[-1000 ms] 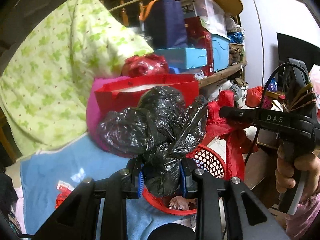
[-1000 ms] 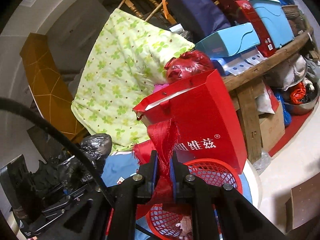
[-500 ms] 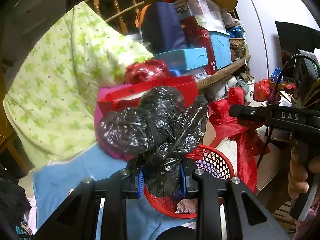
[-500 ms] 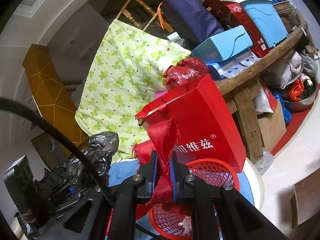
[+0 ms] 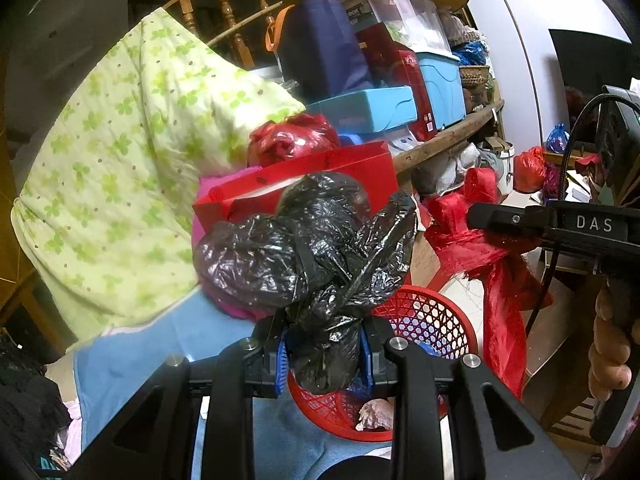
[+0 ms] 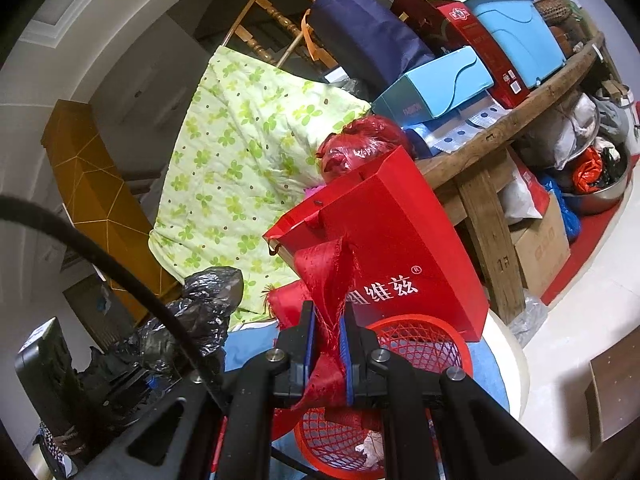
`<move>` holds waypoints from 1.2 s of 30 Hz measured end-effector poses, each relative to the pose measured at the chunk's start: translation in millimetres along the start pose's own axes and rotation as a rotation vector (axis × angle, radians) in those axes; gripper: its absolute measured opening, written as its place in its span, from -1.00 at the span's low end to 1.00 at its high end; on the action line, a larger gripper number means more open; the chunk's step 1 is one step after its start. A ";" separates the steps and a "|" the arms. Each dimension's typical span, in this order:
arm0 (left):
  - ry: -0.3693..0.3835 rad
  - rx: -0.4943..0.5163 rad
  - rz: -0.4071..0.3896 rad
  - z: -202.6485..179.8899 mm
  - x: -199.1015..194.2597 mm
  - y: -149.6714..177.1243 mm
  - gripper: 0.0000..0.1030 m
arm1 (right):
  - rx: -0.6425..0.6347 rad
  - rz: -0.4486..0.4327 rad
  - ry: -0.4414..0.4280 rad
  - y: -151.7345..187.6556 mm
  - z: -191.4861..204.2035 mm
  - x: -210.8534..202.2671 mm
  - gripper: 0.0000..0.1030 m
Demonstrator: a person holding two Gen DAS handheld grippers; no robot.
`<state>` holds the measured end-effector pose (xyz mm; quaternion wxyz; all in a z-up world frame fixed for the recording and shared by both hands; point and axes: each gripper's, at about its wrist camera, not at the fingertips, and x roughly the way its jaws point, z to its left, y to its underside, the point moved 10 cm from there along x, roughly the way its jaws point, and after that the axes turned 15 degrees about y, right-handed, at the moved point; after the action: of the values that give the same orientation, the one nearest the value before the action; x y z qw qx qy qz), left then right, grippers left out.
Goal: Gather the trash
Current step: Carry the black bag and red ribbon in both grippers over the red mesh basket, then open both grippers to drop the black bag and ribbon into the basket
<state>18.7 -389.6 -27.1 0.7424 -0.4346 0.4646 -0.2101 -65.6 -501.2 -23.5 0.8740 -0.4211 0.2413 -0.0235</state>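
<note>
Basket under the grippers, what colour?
Red, open mesh plastic: the basket shows best in the right wrist view, below the red bag.

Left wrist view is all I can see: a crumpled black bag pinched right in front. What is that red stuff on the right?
Observer: The right hand-held gripper is shut on a strip of frayed red fabric.
Operator: Does the red paper bag have anything on its front?
Observer: Yes, white printed characters on the red gift bag.
Operator: What sits under that wooden shelf?
Observer: A cardboard box and a metal bowl of bags.
</note>
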 end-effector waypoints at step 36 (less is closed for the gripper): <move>-0.016 -0.022 0.073 7.3 33.5 16.5 -0.43 | 0.025 0.049 0.000 14.9 -9.0 24.8 -0.77</move>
<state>39.6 -401.5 -56.6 0.7485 -0.4270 0.4765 -0.1744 -50.2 -504.2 -49.4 0.8794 -0.4043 0.2512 -0.0053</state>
